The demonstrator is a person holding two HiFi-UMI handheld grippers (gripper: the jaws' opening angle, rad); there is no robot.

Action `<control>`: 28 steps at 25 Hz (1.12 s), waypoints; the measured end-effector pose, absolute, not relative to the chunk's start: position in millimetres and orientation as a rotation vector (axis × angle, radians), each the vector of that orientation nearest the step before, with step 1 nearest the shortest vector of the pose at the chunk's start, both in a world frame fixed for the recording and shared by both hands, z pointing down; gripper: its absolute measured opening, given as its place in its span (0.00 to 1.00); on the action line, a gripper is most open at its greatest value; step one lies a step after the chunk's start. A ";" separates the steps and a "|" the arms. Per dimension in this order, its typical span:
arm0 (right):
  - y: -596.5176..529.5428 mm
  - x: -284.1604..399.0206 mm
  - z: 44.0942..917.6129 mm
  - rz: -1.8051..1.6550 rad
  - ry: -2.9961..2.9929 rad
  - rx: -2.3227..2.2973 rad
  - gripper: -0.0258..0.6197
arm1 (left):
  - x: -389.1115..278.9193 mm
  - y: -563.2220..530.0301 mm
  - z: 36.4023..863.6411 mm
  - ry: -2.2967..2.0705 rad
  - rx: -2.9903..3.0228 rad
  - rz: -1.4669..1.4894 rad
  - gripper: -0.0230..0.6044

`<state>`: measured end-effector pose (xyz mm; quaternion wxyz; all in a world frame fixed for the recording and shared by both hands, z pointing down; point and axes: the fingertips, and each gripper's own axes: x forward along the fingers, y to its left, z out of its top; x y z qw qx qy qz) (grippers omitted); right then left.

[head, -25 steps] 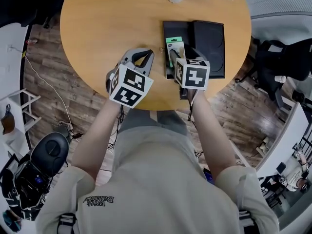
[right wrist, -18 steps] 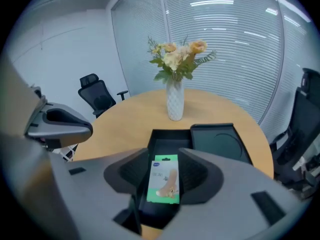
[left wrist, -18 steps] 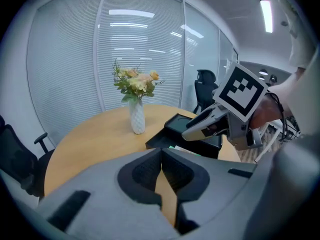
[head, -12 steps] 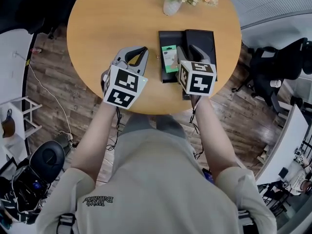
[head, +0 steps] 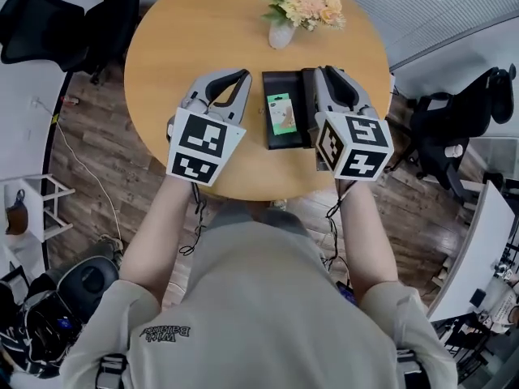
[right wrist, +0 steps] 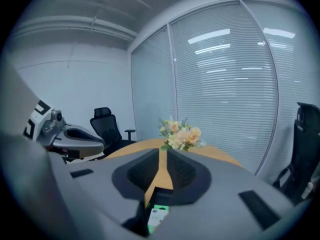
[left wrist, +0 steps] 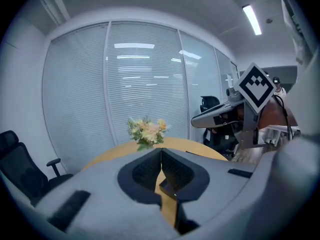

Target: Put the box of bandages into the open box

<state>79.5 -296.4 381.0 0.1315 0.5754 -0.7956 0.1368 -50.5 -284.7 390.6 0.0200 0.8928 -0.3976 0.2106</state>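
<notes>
showing my two grippers held side by side above the near half of the round table (head: 186, 31), both aimed away from me toward the vase (head: 281, 32).

my left gripper (left wrist: 161, 155): fingers pressed together, the dark pads meeting at the tips, with nothing between them and nothing touched.

my right gripper (right wrist: 163, 155): fingers drawn almost together after just closing, with only a thin sliver of table visible between the pads. nothing is pinched there and nothing is touched.

the bandage box (head: 282, 113) is free of both grippers. it lies flat inside the open box (head: 285, 81), a shallow black tray on the table. in the head view the tray sits between the two grippers, closer to the right one. a second black panel adjoins the tray on its right and is mostly covered by my right gripper.

the bandage box is a slim rectangle. its long axis runs away from me toward the vase, parallel to the tray's long sides. it sits toward the tray's left side and near its middle lengthwise, with bare black floor beyond its far end.

its upper face is green at the edges with a pale panel in the middle; the print is too small to read. in the right gripper view the same box shows low in the frame, beneath the fingers, as a white and green end with a small blue mark.
</notes>
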 end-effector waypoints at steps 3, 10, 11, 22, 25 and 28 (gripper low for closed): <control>-286.3 78.7 342.3 0.307 -2.381 1.686 0.13 | -49.3 -280.8 357.8 -1.271 2.811 0.578 0.07; -254.9 81.5 257.8 0.038 -2.511 1.707 0.12 | -50.2 -258.7 263.2 -1.367 2.930 0.320 0.07; -249.9 82.5 247.9 0.021 -2.529 1.709 0.12 | -50.5 -254.2 250.2 -1.389 2.944 0.284 0.07; -195.7 95.4 195.0 -0.117 -2.596 1.684 0.11 | -57.6 -207.0 199.5 -1.521 2.977 0.193 0.07; -183.6 97.9 198.8 -0.108 -2.600 1.668 0.11 | -57.6 -195.7 202.0 -1.543 2.968 0.191 0.07; -173.1 102.2 200.0 -0.100 -2.607 1.670 0.11 | -52.8 -186.8 210.5 -1.519 2.974 0.212 0.07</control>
